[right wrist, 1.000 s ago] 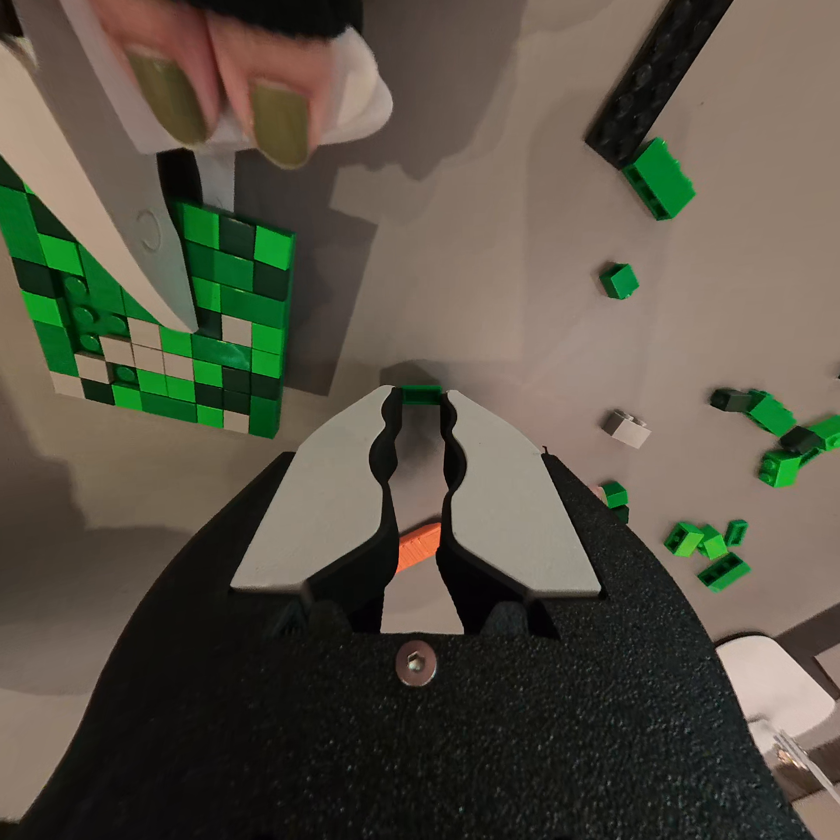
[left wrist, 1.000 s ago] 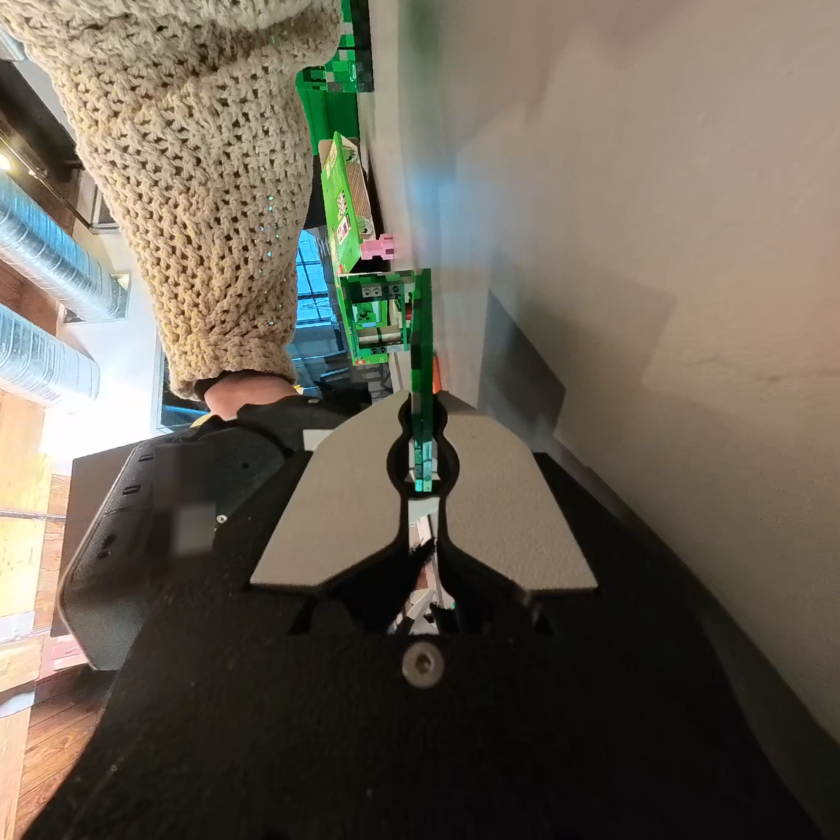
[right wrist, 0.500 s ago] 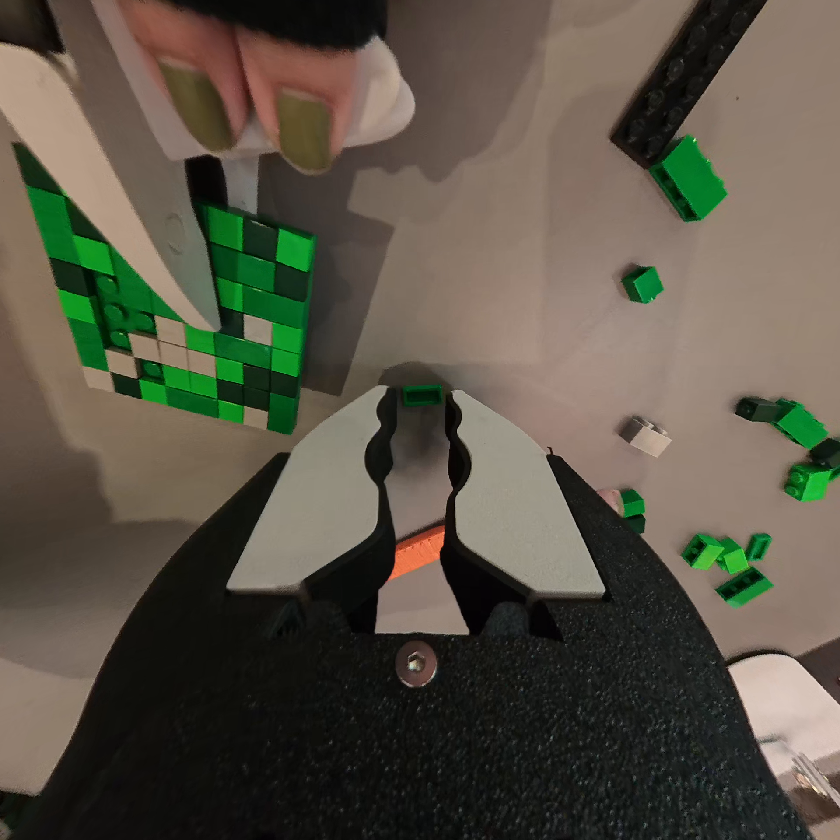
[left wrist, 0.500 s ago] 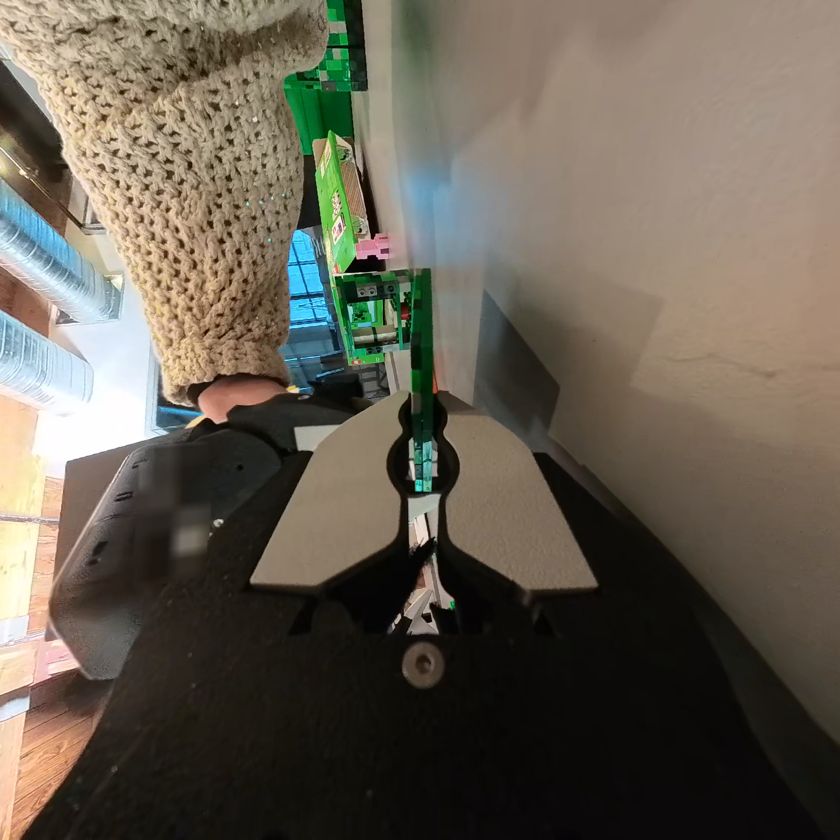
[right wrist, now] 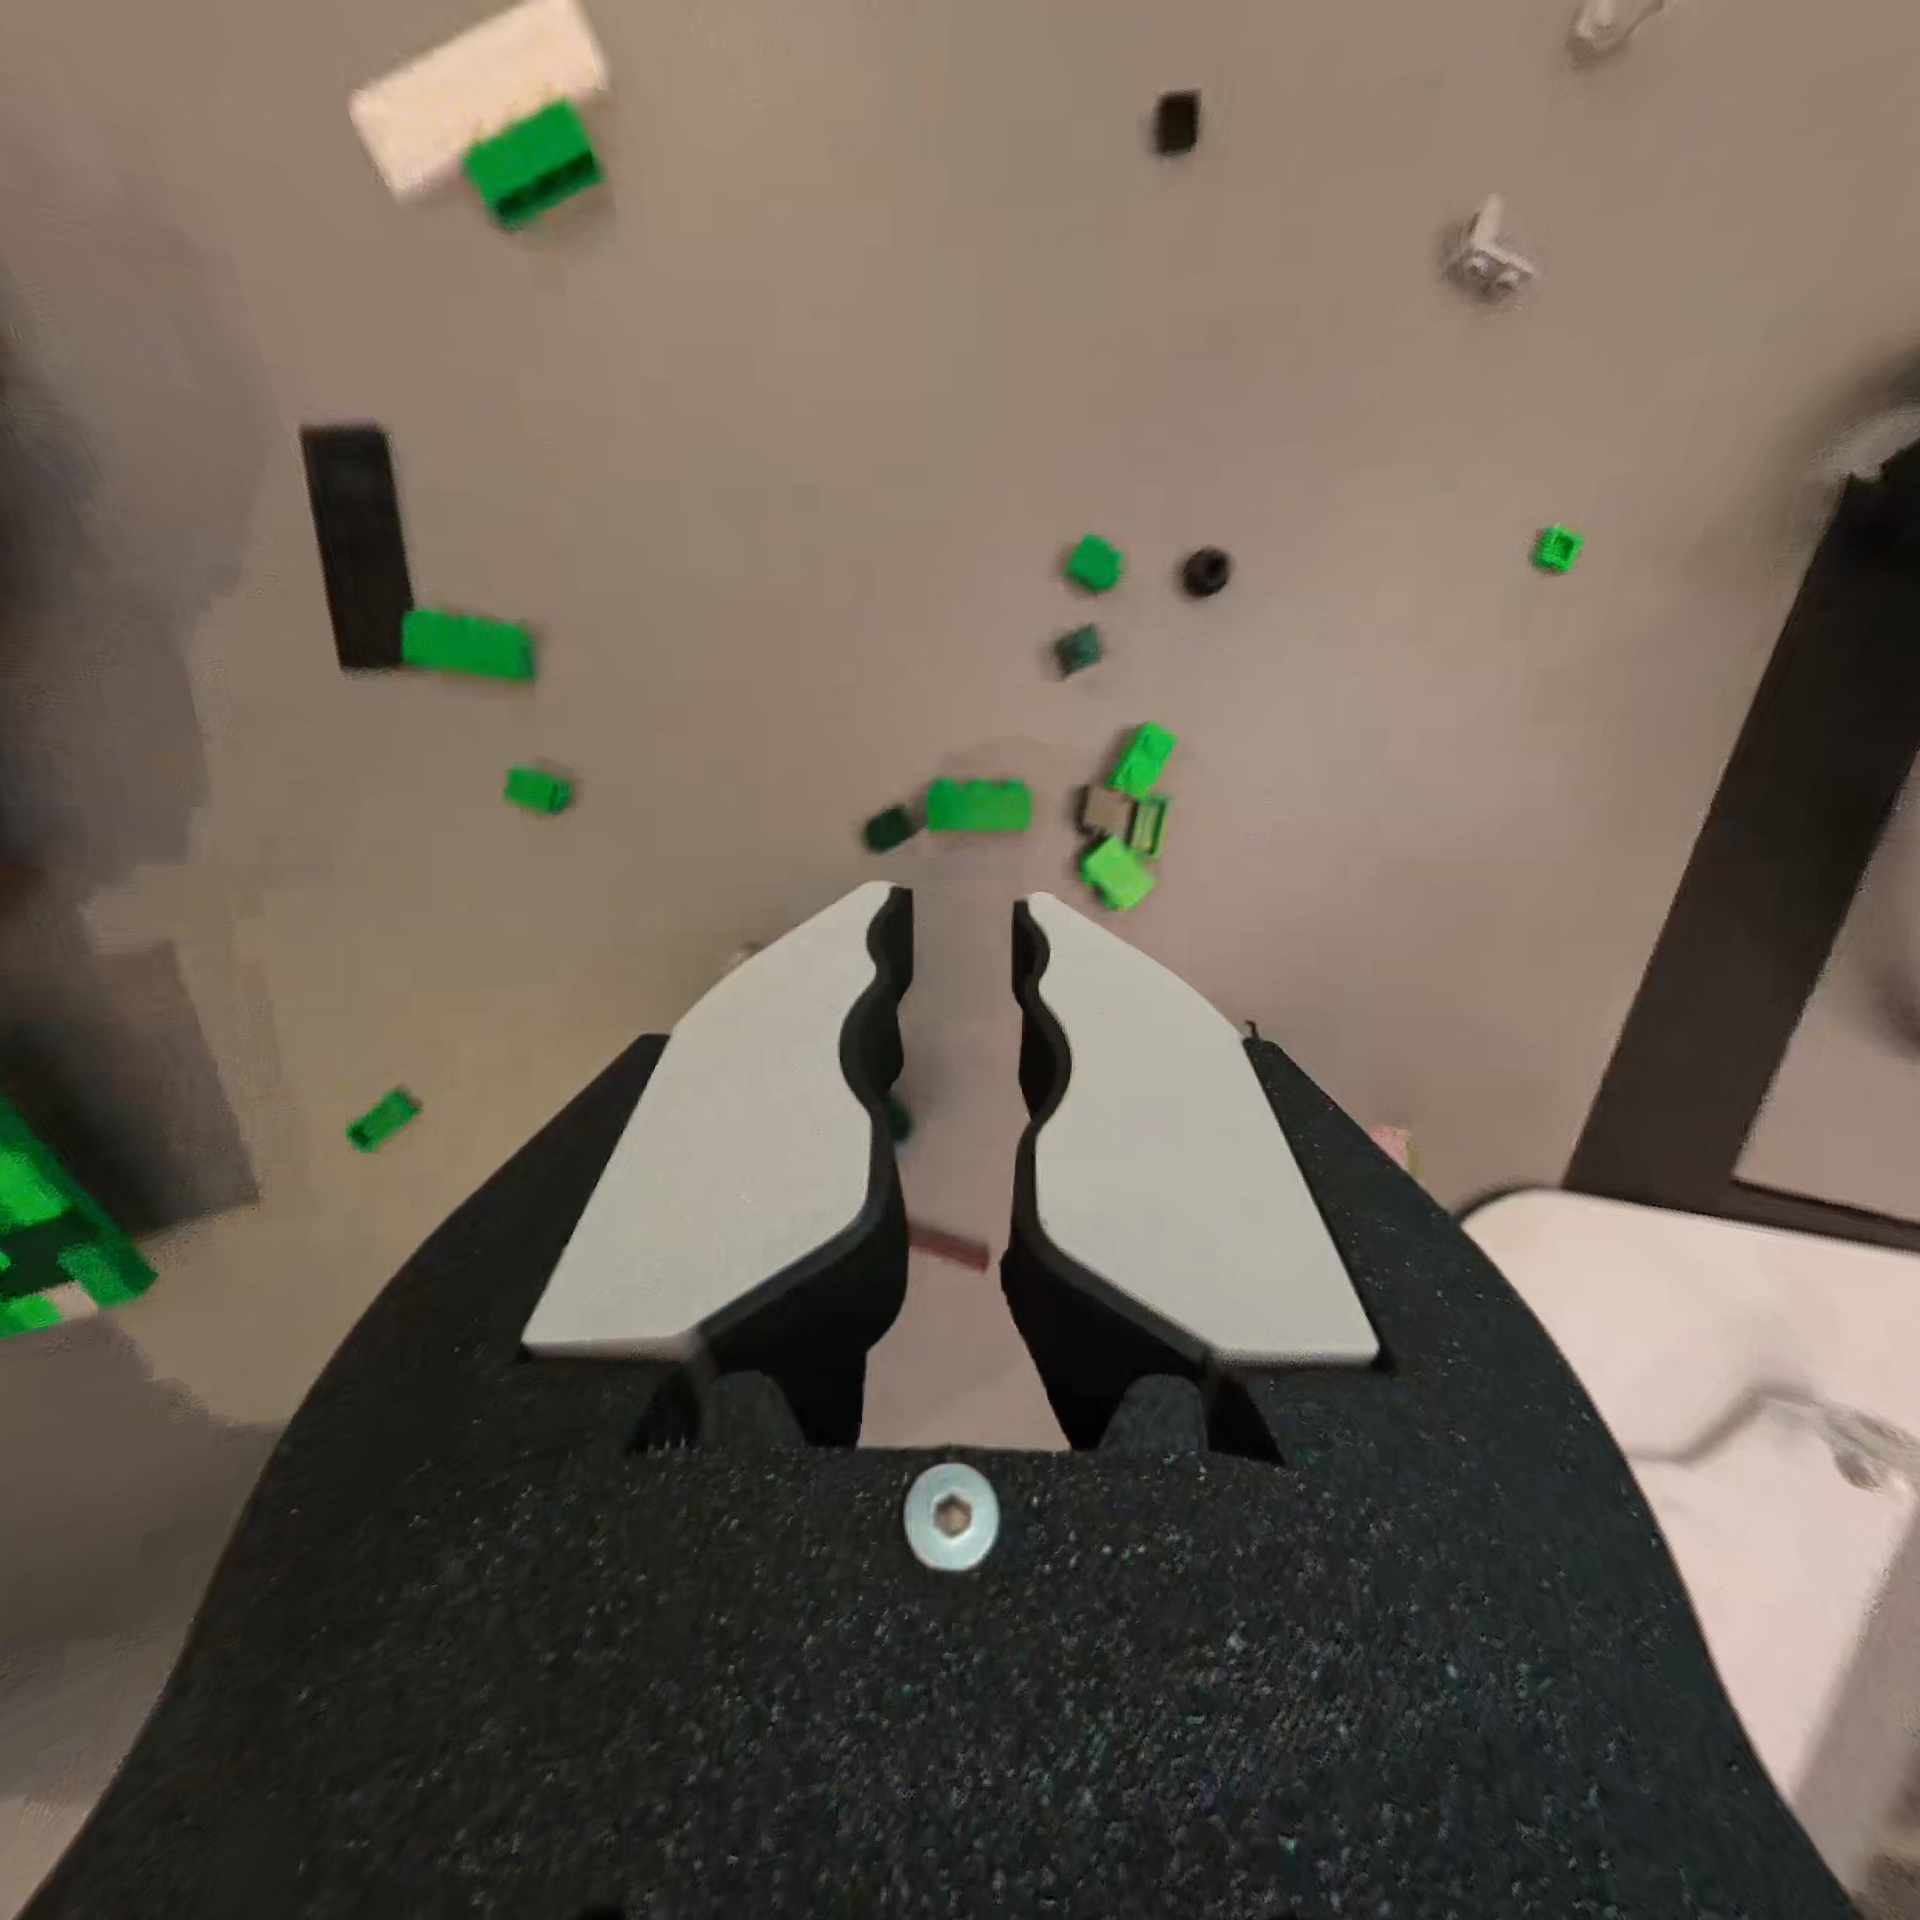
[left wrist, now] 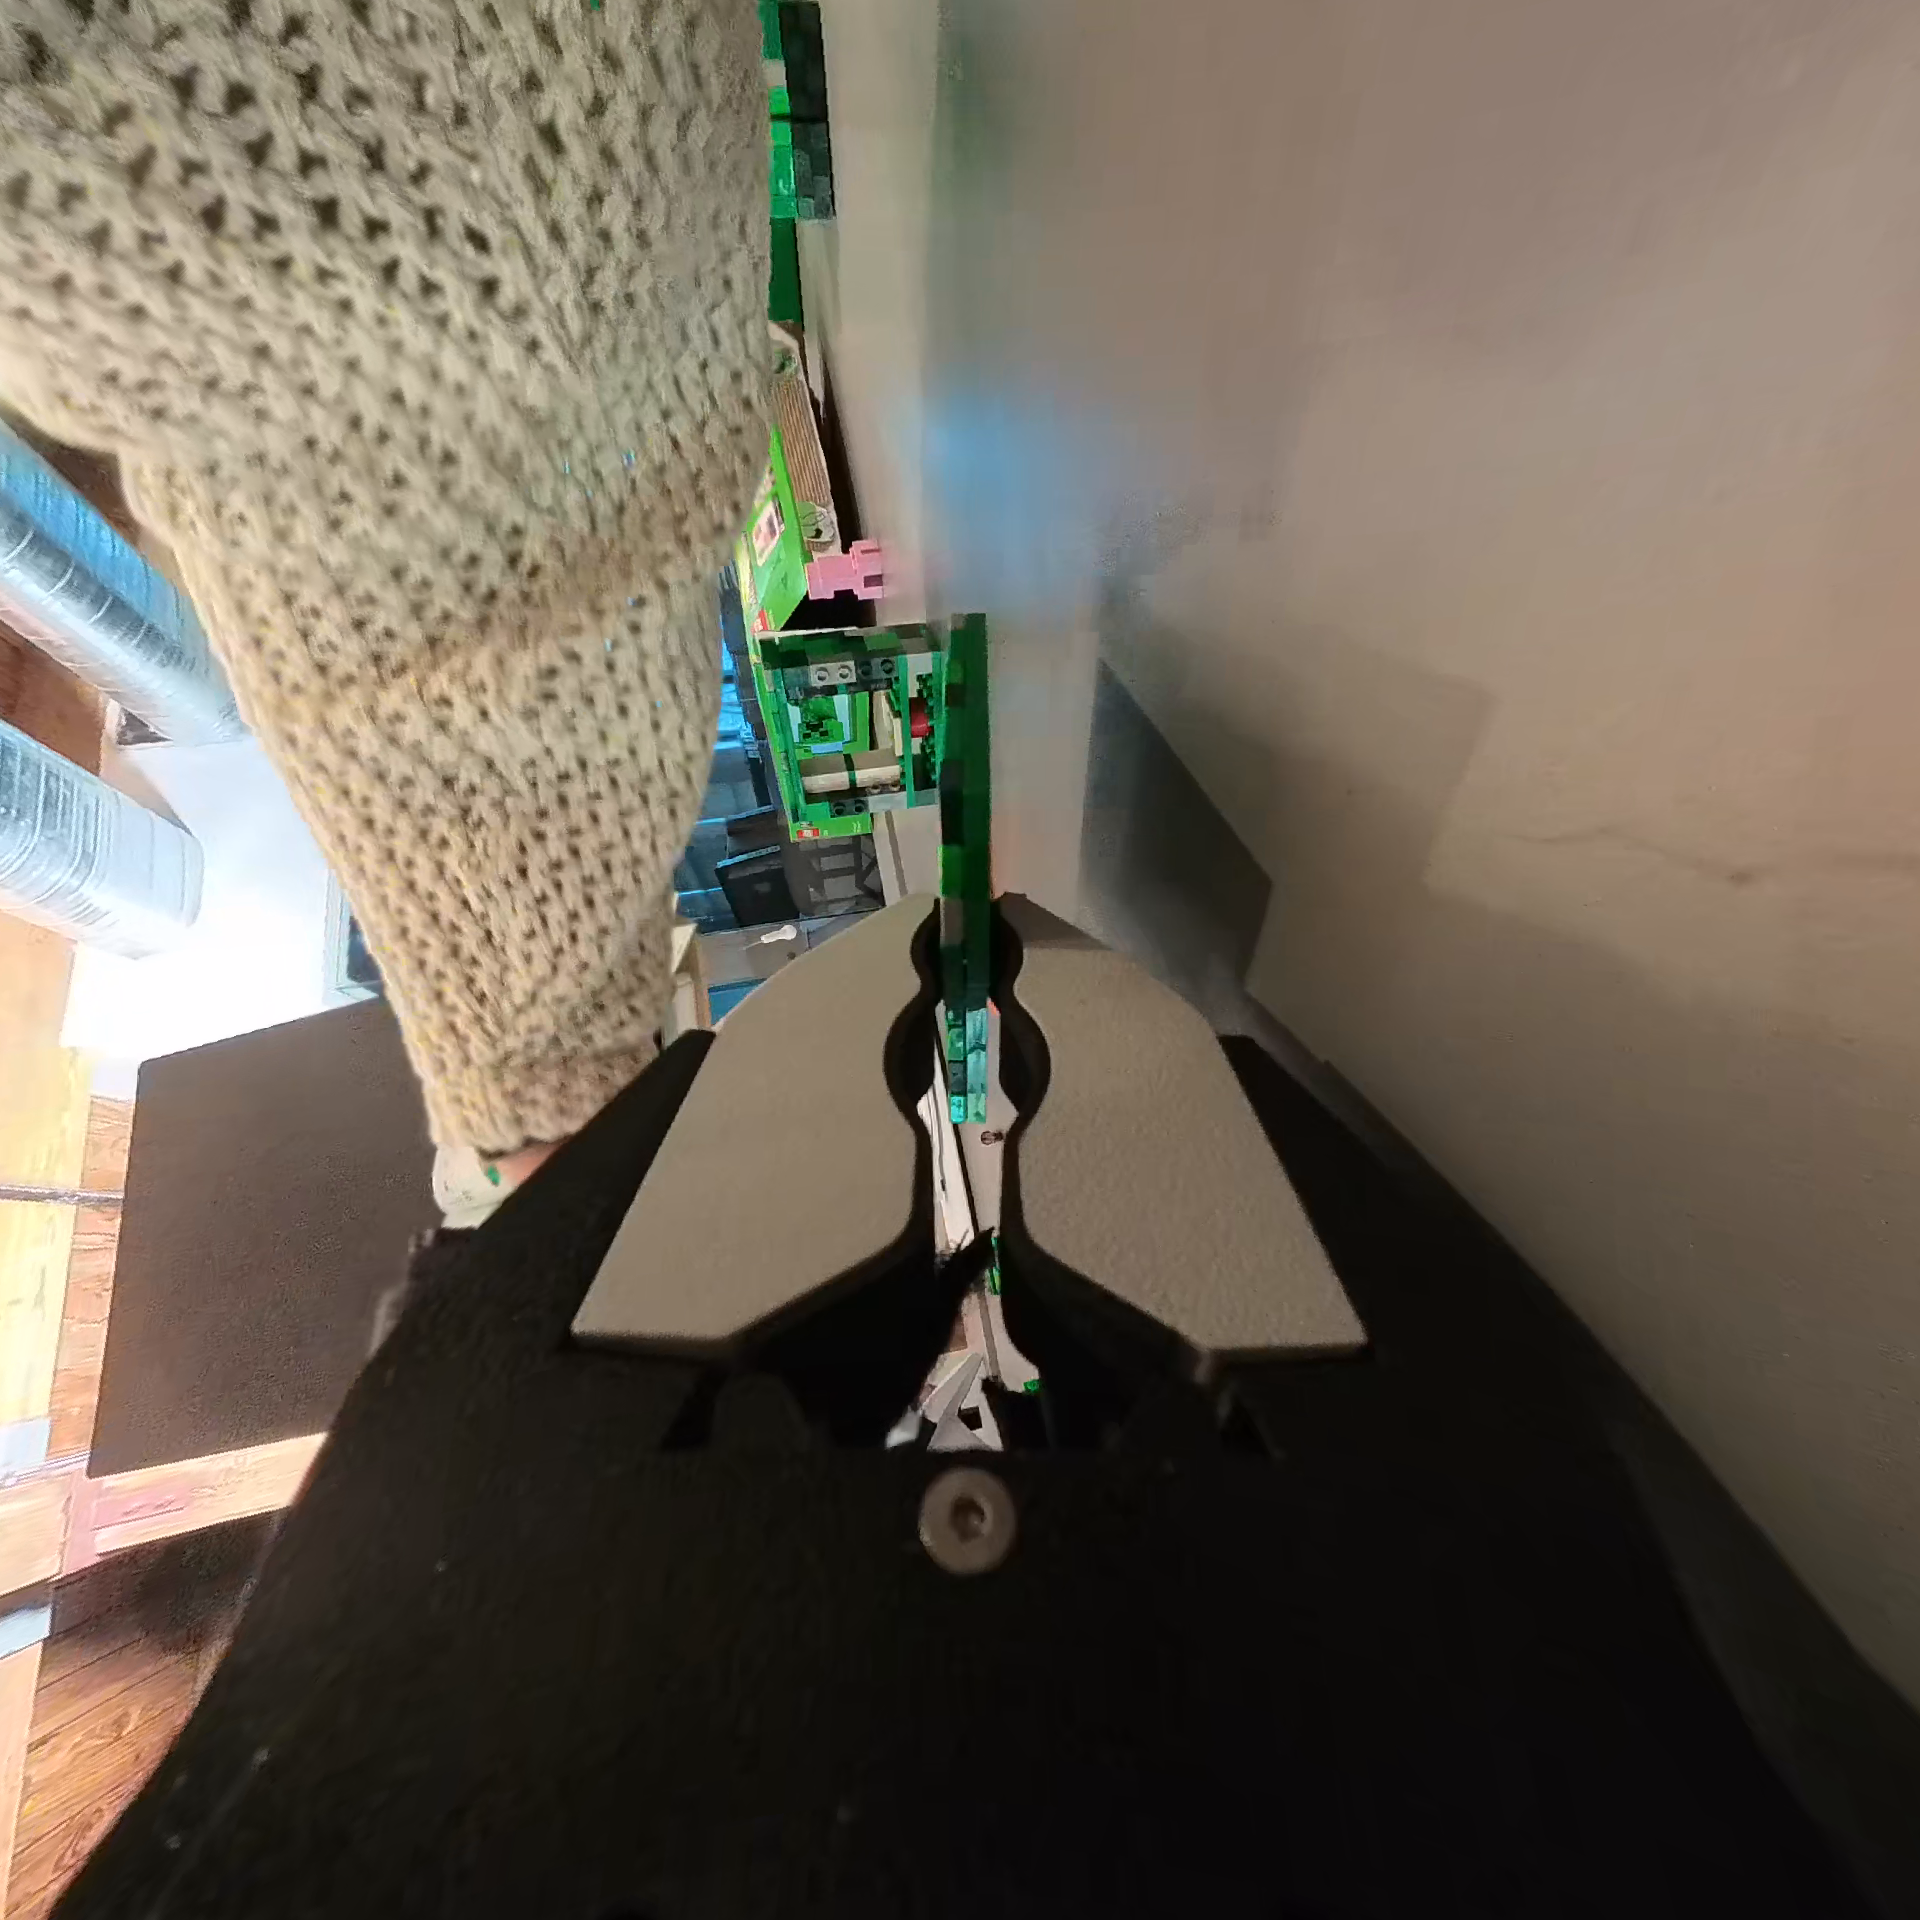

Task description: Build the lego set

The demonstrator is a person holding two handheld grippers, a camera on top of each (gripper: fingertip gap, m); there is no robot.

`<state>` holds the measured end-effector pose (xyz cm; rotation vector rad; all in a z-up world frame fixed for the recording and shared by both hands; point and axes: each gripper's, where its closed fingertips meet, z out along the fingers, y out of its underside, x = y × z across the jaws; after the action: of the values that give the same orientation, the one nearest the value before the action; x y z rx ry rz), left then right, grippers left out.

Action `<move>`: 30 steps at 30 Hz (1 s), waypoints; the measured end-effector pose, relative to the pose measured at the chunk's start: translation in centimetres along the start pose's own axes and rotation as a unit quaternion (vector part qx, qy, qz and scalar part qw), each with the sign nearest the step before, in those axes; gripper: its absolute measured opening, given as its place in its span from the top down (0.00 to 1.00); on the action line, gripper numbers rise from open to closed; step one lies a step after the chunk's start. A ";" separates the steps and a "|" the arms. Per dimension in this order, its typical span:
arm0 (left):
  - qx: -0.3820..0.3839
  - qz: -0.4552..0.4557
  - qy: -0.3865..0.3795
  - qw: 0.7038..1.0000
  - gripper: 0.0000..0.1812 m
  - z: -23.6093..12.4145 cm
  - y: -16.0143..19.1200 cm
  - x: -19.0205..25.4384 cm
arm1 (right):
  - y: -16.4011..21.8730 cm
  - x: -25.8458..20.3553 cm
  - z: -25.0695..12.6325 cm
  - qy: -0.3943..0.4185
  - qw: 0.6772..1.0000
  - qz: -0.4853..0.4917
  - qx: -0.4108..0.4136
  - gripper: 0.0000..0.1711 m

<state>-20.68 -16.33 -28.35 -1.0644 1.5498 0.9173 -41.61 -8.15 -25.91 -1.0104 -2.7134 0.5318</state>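
In the left wrist view my left gripper (left wrist: 966,920) is shut on the green mosaic plate (left wrist: 962,790), seen edge-on and held upright beside the grey table (left wrist: 1455,520). In the right wrist view my right gripper (right wrist: 958,902) is open and empty, above the table. Just beyond its tips lie loose green bricks: a long one (right wrist: 979,805) and a small cluster (right wrist: 1122,831). A corner of the mosaic plate (right wrist: 52,1247) shows blurred at the lower left. A person's knit sleeve (left wrist: 416,520) fills the upper left of the left wrist view.
A black plate (right wrist: 358,545) with a green brick (right wrist: 468,644) at its end lies at the left. More small green, black and clear pieces are scattered farther off. A white tray (right wrist: 1662,1403) sits at the right. A green box (left wrist: 821,738) and a pink piece (left wrist: 847,571) stand beyond the plate.
My right gripper has swung right, away from the mosaic plate, to the loose bricks. The small green piece at its tips is gone. My left gripper still holds the plate.
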 end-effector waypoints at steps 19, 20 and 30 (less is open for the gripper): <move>0.001 -0.005 0.008 1.000 0.97 0.1 0.0 0.2 | -0.7 6.2 4.0 0.039 0.994 -0.072 -0.075 0.91; 0.001 -0.004 0.009 1.000 0.97 0.1 0.0 0.3 | -0.2 6.6 3.9 0.039 0.994 -0.059 -0.082 0.91; 0.001 -0.007 0.011 1.000 0.97 0.1 -0.1 0.3 | -4.5 12.5 5.3 0.066 0.982 0.165 0.065 0.92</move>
<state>-20.62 -16.32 -28.70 -1.0847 1.5599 0.8973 -55.28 -4.44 -28.25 -1.4148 -2.3735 0.6609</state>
